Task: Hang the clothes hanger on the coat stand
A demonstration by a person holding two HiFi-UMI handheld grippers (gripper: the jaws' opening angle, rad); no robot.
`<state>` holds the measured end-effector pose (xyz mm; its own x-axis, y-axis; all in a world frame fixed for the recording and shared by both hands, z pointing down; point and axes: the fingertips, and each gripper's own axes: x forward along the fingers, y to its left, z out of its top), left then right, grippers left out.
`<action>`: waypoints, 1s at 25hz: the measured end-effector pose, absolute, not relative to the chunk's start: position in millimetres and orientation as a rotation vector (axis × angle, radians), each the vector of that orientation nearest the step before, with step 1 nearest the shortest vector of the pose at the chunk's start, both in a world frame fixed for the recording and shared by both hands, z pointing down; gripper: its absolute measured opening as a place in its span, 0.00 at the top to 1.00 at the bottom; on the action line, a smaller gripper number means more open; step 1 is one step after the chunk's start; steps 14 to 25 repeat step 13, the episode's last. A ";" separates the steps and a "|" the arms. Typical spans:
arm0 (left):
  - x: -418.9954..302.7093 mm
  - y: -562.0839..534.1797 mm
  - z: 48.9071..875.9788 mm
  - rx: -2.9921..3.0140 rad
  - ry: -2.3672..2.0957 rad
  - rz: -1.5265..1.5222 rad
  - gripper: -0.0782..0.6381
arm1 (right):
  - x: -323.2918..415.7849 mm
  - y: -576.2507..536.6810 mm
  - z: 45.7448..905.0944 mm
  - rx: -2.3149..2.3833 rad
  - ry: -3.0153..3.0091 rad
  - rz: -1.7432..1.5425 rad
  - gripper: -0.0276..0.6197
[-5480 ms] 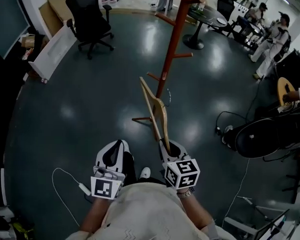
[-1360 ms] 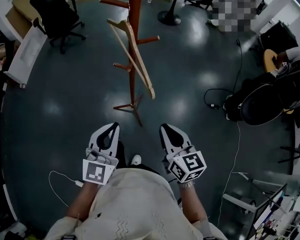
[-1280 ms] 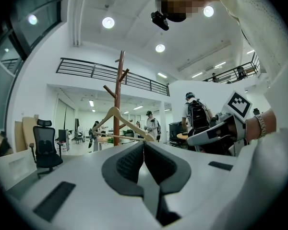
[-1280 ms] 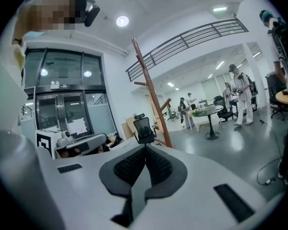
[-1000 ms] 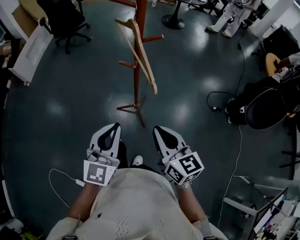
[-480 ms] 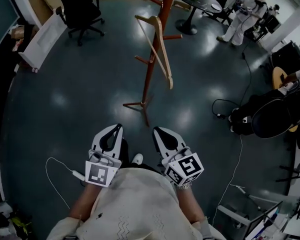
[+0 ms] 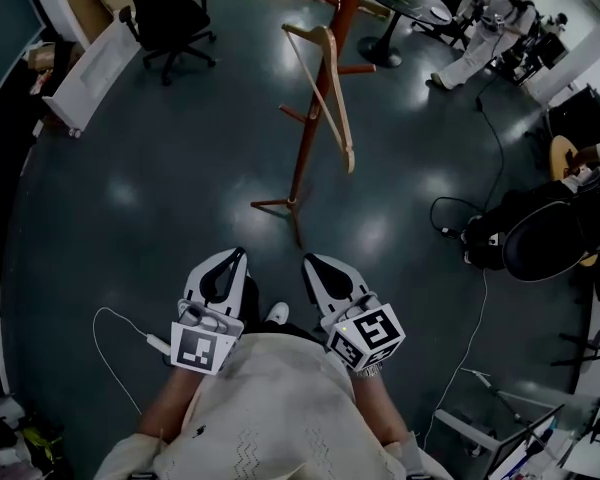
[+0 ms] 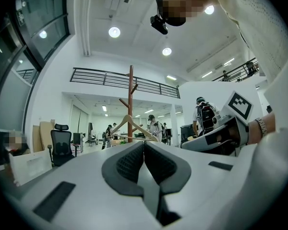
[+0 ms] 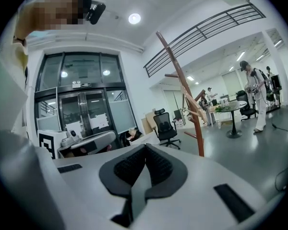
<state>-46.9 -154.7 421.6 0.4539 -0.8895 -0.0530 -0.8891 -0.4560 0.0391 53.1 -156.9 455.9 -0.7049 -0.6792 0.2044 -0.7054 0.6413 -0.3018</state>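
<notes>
The left hand-held gripper (image 7: 234, 255) has its jaws pressed together with nothing between them, and the left gripper view (image 8: 144, 143) shows the dark ribbed pads meeting along a single seam. The right hand-held gripper (image 7: 309, 261) is closed and empty in the same way, as its own view (image 9: 145, 146) shows. Both are held close in front of the person's body, side by side and a little apart, each with its marker cube nearest the body.

Below them is a dark, glossy floor (image 7: 130, 188) that reflects the ceiling lights, and a thin white cable (image 7: 115, 328) lies on it at the left.

Well ahead stands the red-brown coat stand (image 7: 305, 148) on spread feet. The wooden clothes hanger (image 7: 340, 108) hangs high on it, close against the pole. Its hook is too small to make out.

Further out are a black office chair (image 7: 170, 8) and a white panel (image 7: 90, 73) lying at the left, a round table (image 7: 410, 3) behind the coat stand, and a person in white (image 7: 480, 28) at the right. A railed balcony (image 8: 120, 75) runs along the far white wall.
</notes>
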 end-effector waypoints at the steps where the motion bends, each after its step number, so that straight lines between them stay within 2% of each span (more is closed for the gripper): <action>1: -46.2 -154.7 422.6 2.674 -1.632 -0.098 0.87 | 52.3 -156.3 456.9 1.170 -2.781 0.564 0.93; 25: -60.1 -143.5 434.0 2.635 -1.670 -0.064 0.87 | 41.6 -151.3 471.7 1.106 -2.776 0.589 0.93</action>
